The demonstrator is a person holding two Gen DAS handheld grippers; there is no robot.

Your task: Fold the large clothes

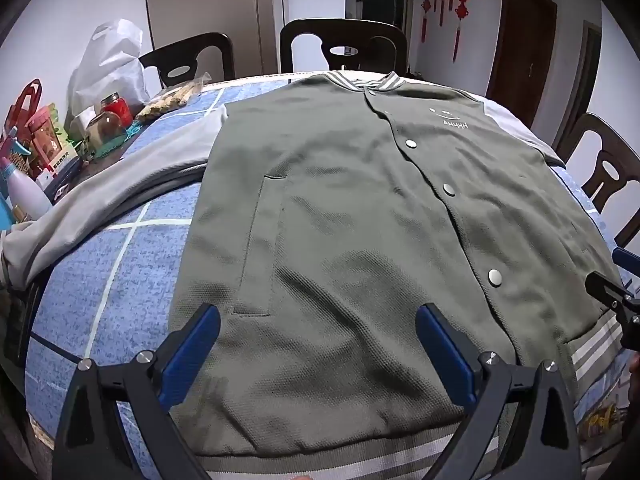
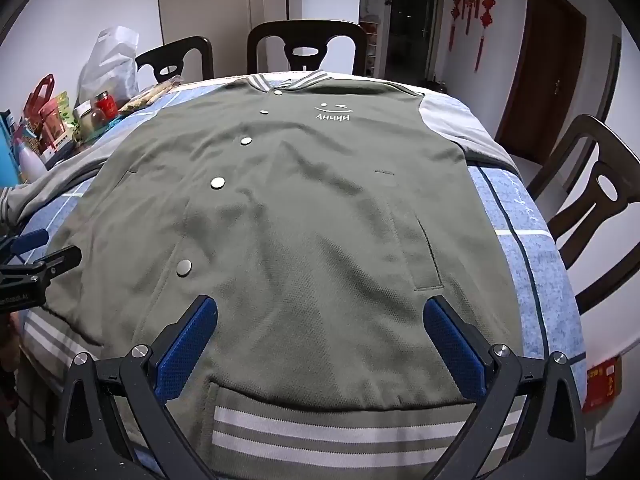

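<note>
An olive-green snap-button jacket [image 1: 340, 208] with grey sleeves and a striped hem lies flat, front up, on a table with a blue checked cloth [image 1: 120, 264]. It also shows in the right wrist view [image 2: 304, 216]. My left gripper [image 1: 318, 316] is open and empty above the jacket's left front near the hem. My right gripper [image 2: 320, 308] is open and empty above the right front near the hem. The left grey sleeve [image 1: 120, 176] stretches out to the left; the right sleeve [image 2: 460, 124] lies at the far right. Each gripper shows at the edge of the other's view.
Jars, boxes, a bottle and a white plastic bag [image 1: 108, 64] crowd the table's far left corner. Dark wooden chairs [image 1: 344, 44] stand along the far side, and another chair [image 2: 592, 200] on the right. The blue cloth [image 2: 528, 248] is bare right of the jacket.
</note>
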